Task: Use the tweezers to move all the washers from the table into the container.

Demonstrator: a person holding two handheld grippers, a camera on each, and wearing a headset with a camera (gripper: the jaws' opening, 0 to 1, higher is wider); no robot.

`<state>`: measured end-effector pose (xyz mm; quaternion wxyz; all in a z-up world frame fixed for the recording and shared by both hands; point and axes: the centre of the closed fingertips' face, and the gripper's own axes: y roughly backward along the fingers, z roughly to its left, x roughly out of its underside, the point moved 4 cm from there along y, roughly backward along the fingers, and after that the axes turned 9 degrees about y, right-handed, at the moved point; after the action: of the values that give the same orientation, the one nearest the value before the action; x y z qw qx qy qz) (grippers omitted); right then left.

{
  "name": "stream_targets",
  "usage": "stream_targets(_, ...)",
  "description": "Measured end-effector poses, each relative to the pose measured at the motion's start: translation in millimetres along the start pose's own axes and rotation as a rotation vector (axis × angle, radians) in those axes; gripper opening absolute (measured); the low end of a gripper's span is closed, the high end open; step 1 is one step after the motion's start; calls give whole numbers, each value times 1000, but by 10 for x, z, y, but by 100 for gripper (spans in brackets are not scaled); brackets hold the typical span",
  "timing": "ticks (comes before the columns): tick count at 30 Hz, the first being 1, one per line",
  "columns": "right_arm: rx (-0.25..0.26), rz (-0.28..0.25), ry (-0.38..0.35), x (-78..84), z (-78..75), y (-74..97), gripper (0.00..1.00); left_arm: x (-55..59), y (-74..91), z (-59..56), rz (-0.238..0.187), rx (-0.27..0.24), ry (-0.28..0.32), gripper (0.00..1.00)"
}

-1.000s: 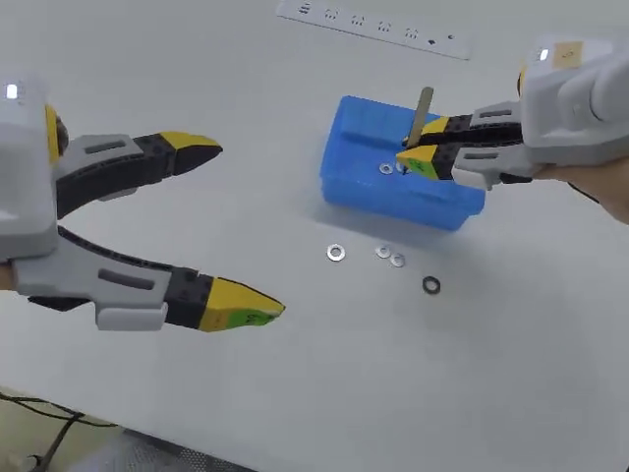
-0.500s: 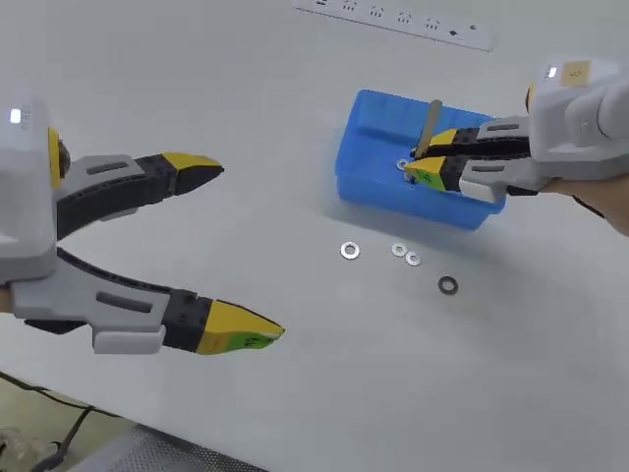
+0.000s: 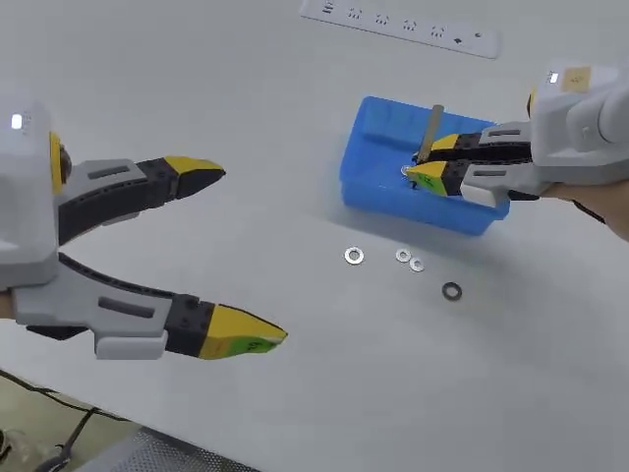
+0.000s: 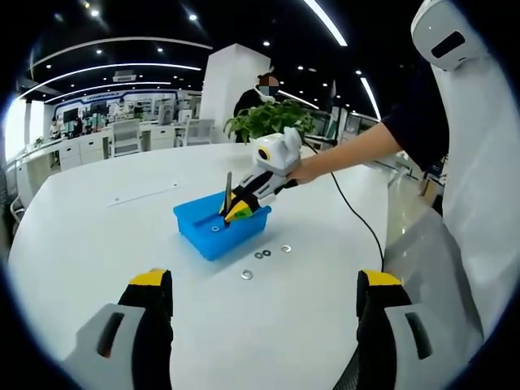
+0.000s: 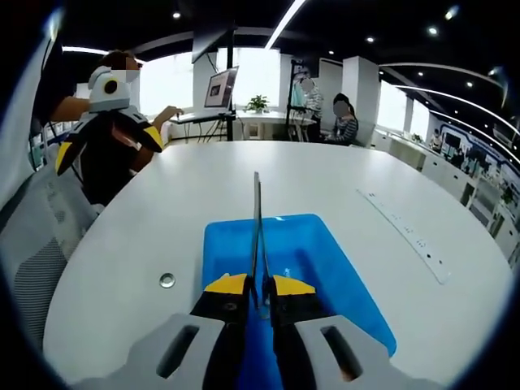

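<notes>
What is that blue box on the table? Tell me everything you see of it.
A shallow, open-topped rectangular box of bright blue plastic, with low walls, sitting flat on the white table. One small silver washer lies on its floor. The right gripper, shut on thin grey tweezers, hangs over it; whether they touch it is unclear.

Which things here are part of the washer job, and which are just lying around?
Job: tweezers, right gripper holding them, blue container, four loose washers.
Lying about: power strip, idle open left gripper.
</notes>
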<state>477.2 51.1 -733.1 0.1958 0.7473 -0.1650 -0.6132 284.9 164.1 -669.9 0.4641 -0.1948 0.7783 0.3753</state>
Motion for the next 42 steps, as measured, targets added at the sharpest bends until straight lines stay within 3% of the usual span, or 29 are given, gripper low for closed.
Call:
stream_targets(7, 22, -10, -18, -12, -60, 33, 10, -27, -62, 12, -5, 9, 1, 99)
stream_targets(11, 16, 0, -24, 12, -45, 36, 10, -107, -196, 109, -39, 14, -2, 99)
stream_targets(14, 8, 7, -25, 25, -28, 37, 9, -214, -344, 212, -56, 16, -15, 99)
stream_targets(19, -2, 15, -7, 2, -29, 58, 8, -422, -572, 362, -140, 10, 4, 97)
stream_targets(22, -4, 11, -3, -27, -35, 108, 8, -470, -714, 397, -159, 9, -5, 94)
stream_targets(24, -4, 10, 6, -31, -38, 126, 7, -549, -825, 385, -183, 34, -4, 93)
stream_targets(30, -13, 4, 15, -14, -24, 122, 7, -823, -1181, 421, -214, 96, -28, 81)
stream_targets(31, -16, -1, 23, -19, -17, 120, 7, -859, -1222, 422, -218, 111, -23, 79)
stream_targets(32, -21, -13, 32, -33, -8, 119, 7, -916, -1280, 381, -236, 162, 12, 79)
stream_targets(34, -25, -18, 36, -41, -4, 117, 7, -966, -1326, 378, -255, 185, 33, 75)
stream_targets(37, -35, -21, 55, -55, 7, 116, 7, -1002, -1428, 416, -223, 190, -12, 64)
stream_targets(39, -38, -29, 57, -68, 11, 120, 7, -1005, -1473, 369, -202, 198, -47, 54)
stream_targets(42, -41, -38, 63, -82, 15, 124, 7, -1028, -1500, 394, -197, 196, -88, 46)
